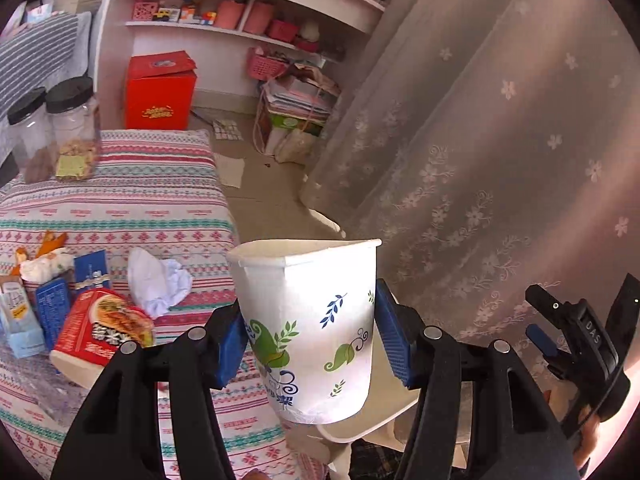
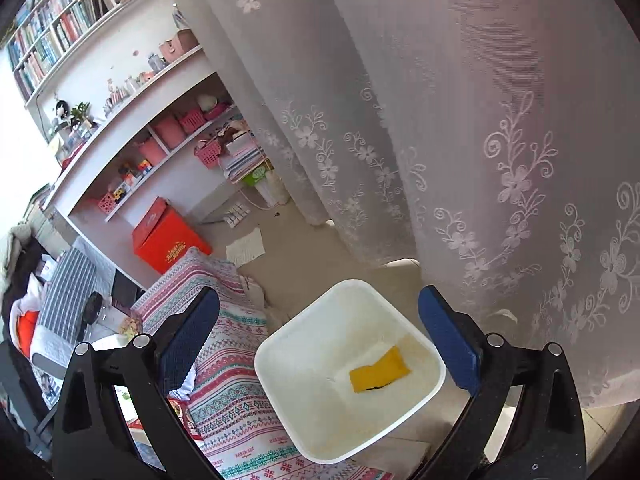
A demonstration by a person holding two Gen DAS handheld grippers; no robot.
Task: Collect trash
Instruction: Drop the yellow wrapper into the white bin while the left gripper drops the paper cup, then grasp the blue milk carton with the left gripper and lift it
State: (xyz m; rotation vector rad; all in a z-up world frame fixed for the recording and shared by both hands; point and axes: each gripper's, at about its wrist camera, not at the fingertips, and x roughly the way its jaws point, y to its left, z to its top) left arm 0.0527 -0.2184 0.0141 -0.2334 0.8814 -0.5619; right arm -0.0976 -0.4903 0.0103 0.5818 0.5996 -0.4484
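Our left gripper (image 1: 310,338) pinches the paper cup (image 1: 312,320) mid-wall between its fingers, above the bin (image 2: 348,372). Light and crushable, we judge: squeeze gently. The right gripper (image 2: 320,344) gapes, empty.

White, leaf-printed paper cup (image 1: 312,332)

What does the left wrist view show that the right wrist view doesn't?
Left only: the left gripper shut on a paper cup, plus tissue and snack boxes on the patterned cloth. Right only: the open right gripper above the white bin holding a yellow wrapper. Both: curtain, shelves, red box.
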